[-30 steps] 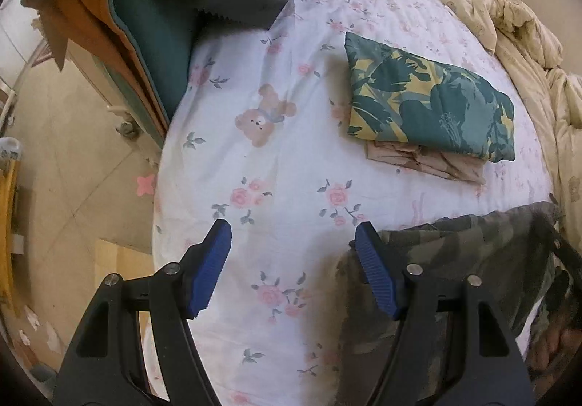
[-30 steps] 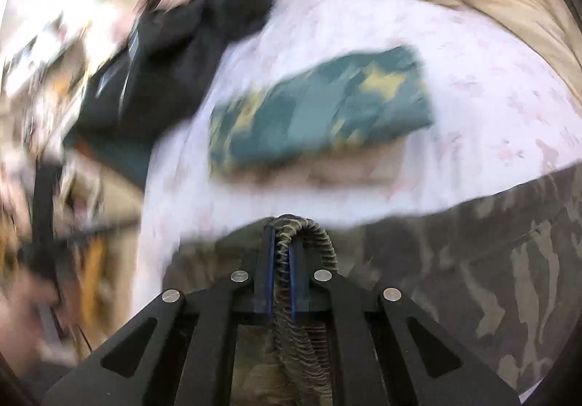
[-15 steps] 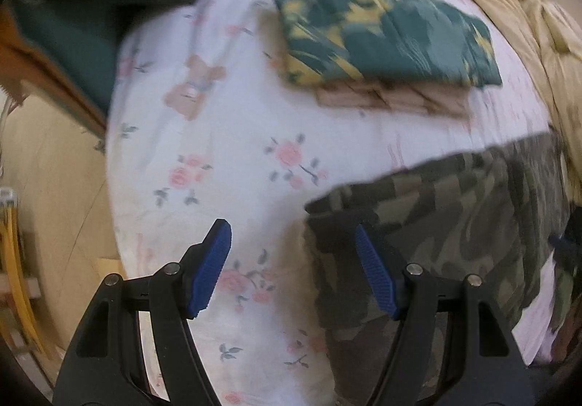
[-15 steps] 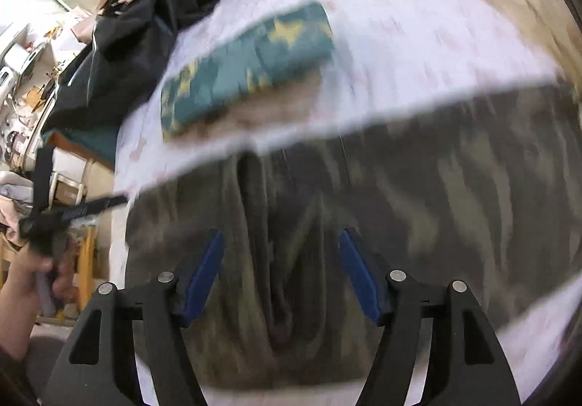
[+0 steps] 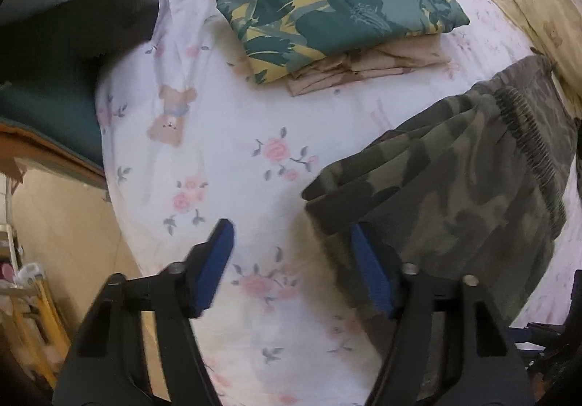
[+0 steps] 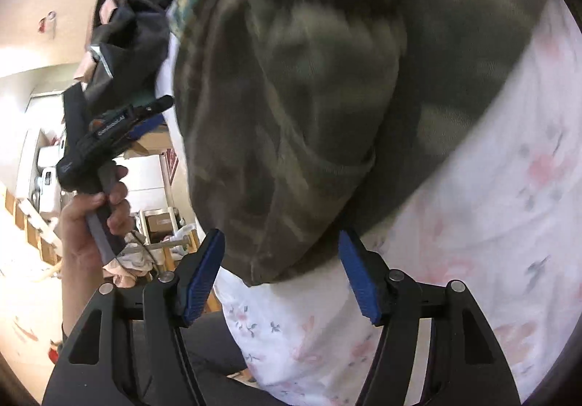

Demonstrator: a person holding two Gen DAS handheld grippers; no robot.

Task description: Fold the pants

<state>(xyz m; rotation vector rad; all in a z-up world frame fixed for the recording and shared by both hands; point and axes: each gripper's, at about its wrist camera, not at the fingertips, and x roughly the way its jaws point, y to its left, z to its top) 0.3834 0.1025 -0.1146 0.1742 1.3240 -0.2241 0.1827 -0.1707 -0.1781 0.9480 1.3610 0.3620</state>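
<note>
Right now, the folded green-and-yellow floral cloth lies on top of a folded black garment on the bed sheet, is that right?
Not quite. The floral cloth lies on a folded beige garment, not a black one, on the sheet. The left wrist view shows it.

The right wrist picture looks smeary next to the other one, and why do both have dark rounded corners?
Right wrist view: motion blur smears the camouflage pants and the floral sheet, while the right gripper itself stays sharp. Left wrist view: mostly crisp, the folded green floral cloth clear. Both views: the fisheye lens bends the bed's edges and leaves black corners.
</note>
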